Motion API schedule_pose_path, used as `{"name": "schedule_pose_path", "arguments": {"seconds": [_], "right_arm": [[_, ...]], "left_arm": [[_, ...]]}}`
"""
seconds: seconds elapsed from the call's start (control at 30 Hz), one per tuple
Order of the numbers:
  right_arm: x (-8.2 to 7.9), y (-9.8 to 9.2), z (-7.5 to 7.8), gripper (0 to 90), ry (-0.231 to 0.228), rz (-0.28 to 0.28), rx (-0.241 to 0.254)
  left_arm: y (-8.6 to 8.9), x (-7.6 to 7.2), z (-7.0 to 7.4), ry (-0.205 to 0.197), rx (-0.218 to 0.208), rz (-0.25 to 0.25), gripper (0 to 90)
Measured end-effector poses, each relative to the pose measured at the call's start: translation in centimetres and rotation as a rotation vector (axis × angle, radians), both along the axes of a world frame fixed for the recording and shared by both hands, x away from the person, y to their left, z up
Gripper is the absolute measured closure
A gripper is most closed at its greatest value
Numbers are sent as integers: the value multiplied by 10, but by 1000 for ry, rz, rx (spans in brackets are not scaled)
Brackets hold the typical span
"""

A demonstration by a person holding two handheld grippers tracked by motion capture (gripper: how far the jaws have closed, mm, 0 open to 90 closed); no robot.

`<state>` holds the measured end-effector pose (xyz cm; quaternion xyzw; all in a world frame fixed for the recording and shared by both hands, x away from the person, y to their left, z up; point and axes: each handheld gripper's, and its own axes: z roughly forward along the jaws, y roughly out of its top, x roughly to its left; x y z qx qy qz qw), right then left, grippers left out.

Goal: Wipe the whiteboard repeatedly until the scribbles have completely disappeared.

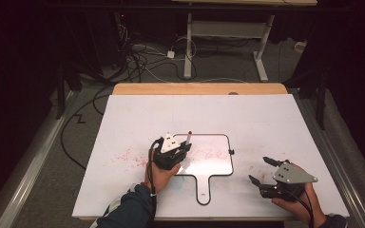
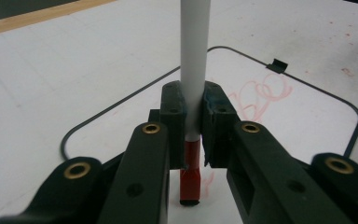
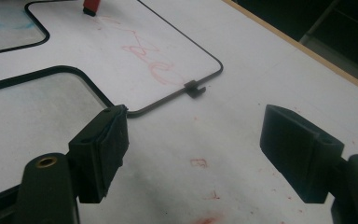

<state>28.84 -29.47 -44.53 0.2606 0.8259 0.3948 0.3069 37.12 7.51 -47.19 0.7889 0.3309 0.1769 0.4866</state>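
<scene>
A white marker (image 2: 193, 60) with a red lower end stands upright between the jaws of my left gripper (image 2: 194, 116), which is shut on it. The marker's black tip touches the small handled whiteboard (image 2: 121, 140), next to a red scribble (image 2: 261, 95). From above, the left gripper (image 1: 186, 145) sits at the board's (image 1: 214, 164) near-left corner, with the marker (image 1: 189, 137) poking up. My right gripper (image 1: 258, 169) lies to the right of the board, open with nothing between its jaws. Between its pads (image 3: 193, 149) lies bare sheet, with the scribble (image 3: 149, 58) farther off.
A large white sheet (image 1: 275, 123) with red smudges (image 1: 128, 156) covers the table. The table's wooden far edge (image 1: 199, 89) shows beyond it. A small black clip (image 3: 195, 87) sits on the board's right rim. Cables and a desk frame (image 1: 190, 47) stand on the floor beyond.
</scene>
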Motion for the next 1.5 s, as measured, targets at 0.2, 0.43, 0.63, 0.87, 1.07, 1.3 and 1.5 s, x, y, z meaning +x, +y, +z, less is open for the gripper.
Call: {"name": "schedule_pose_path", "arguments": {"seconds": [0.2, 0.43, 0.63, 0.87, 1.07, 1.3, 1.5], "right_arm": [[2, 3, -1, 239, 5, 9, -9], [3, 4, 0, 239, 6, 10, -10], [3, 5, -1, 239, 15, 12, -17], [2, 3, -2, 239, 19, 18, -26], [2, 3, -3, 239, 18, 20, -39], [1, 3, -3, 239, 11, 22, -47], [1, 4, -3, 239, 13, 25, -47]], "left_arm": [[19, -3, -3, -2, -28, 11, 789], [1, 0, -4, 2, -29, -1, 789], [-31, -3, -3, -9, -14, -57, 789], [-45, -2, -2, -4, -2, -107, 789], [-48, -2, 0, -9, 34, -136, 789], [-21, 6, -2, 6, 41, -97, 789], [0, 10, -5, 4, 41, -84, 789]]}}
